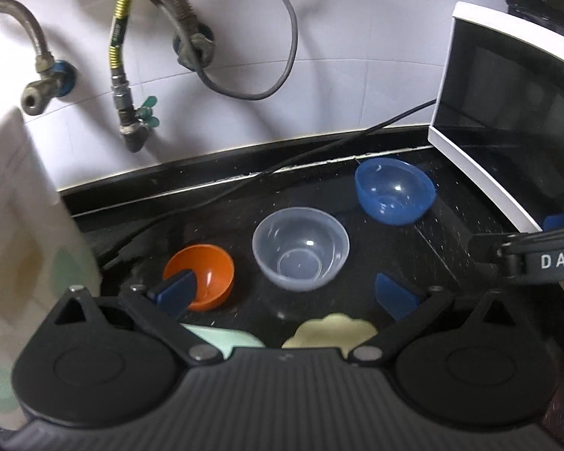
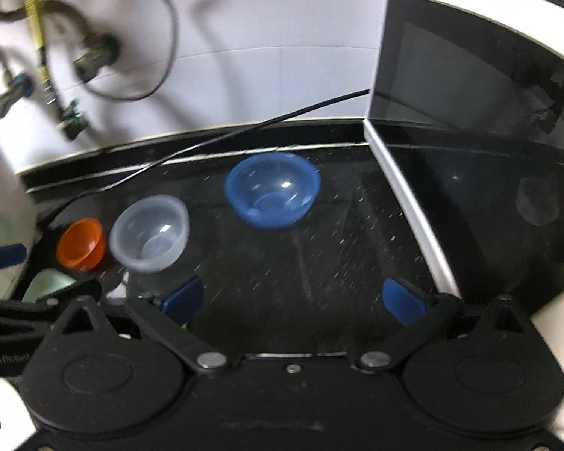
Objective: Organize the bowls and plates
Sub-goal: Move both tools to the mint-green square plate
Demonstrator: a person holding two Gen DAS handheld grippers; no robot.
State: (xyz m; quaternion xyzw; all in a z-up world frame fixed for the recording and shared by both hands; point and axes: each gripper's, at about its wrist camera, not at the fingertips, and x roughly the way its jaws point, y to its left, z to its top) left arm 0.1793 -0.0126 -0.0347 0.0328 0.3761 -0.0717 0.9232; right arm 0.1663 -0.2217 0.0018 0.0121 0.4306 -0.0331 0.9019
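Observation:
Three bowls stand on the black counter [image 1: 451, 233]: an orange bowl [image 1: 203, 274], a clear bowl [image 1: 300, 248] and a blue bowl [image 1: 394, 191]. My left gripper [image 1: 285, 297] is open and empty, just short of the clear bowl, its left fingertip over the orange bowl's rim. A pale green plate [image 1: 225, 338] and a cream plate [image 1: 331, 330] lie under it. In the right wrist view, my right gripper [image 2: 293, 300] is open and empty above bare counter, short of the blue bowl [image 2: 272, 189]. The clear bowl [image 2: 150, 233] and orange bowl [image 2: 81, 244] are to its left.
A white-framed appliance with a dark glass door [image 1: 507, 131] stands at the right. Hoses and valves [image 1: 128, 75] hang on the tiled wall behind. A black cable [image 1: 244, 184] runs along the counter's back edge. A pale box [image 1: 18, 225] stands at the left.

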